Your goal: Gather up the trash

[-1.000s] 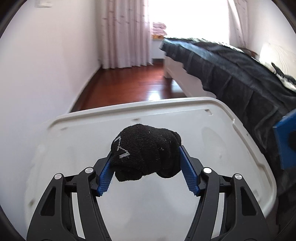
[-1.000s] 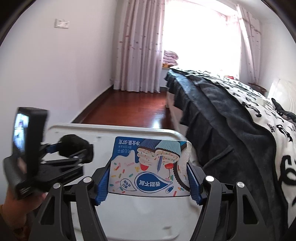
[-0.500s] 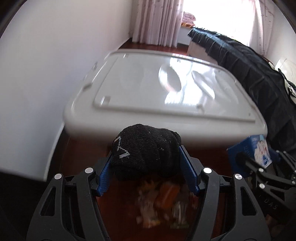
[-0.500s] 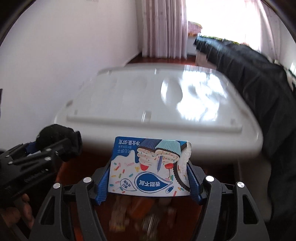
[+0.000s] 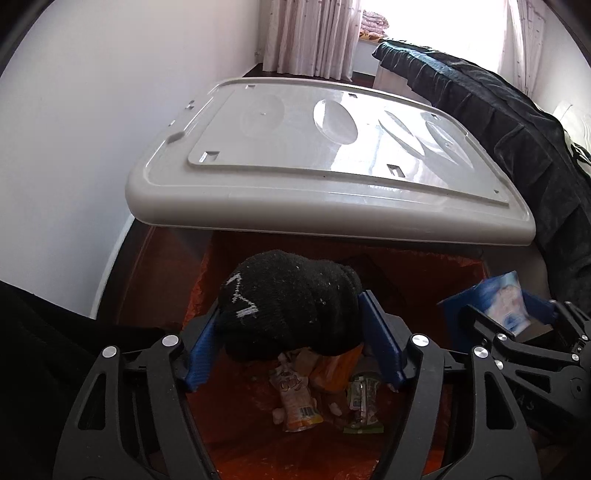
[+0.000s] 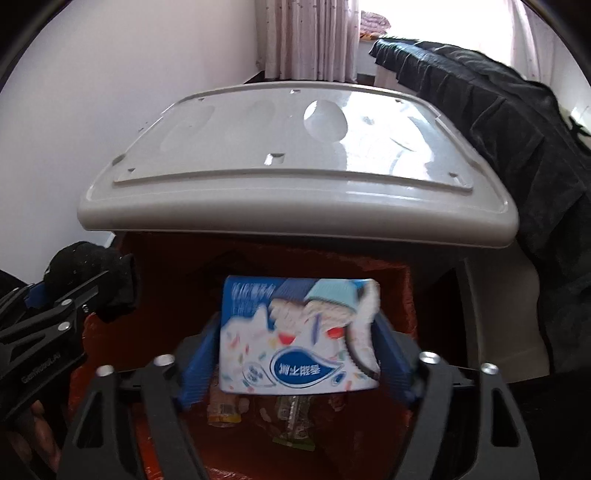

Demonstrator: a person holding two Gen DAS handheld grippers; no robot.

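Note:
My left gripper (image 5: 291,339) is shut on a balled black sock (image 5: 288,306) and holds it above an open bin lined with an orange bag (image 5: 332,454). Snack wrappers (image 5: 295,398) lie at the bin's bottom. My right gripper (image 6: 295,350) has its jaws spread, with a blurred blue and white snack box (image 6: 299,332) between them; whether the pads still touch the box is unclear. The box also shows in the left wrist view (image 5: 495,299), and the sock in the right wrist view (image 6: 88,269).
A large grey plastic lid (image 5: 325,155) covers a storage box right behind the bin. A bed with a dark blanket (image 5: 517,125) runs along the right. A white wall (image 5: 92,110) stands on the left. Curtains (image 5: 310,33) hang at the far window.
Both grippers moved back from over the grey lid and tilted down over the open bin. The right jaws have spread and the snack box now looks blurred.

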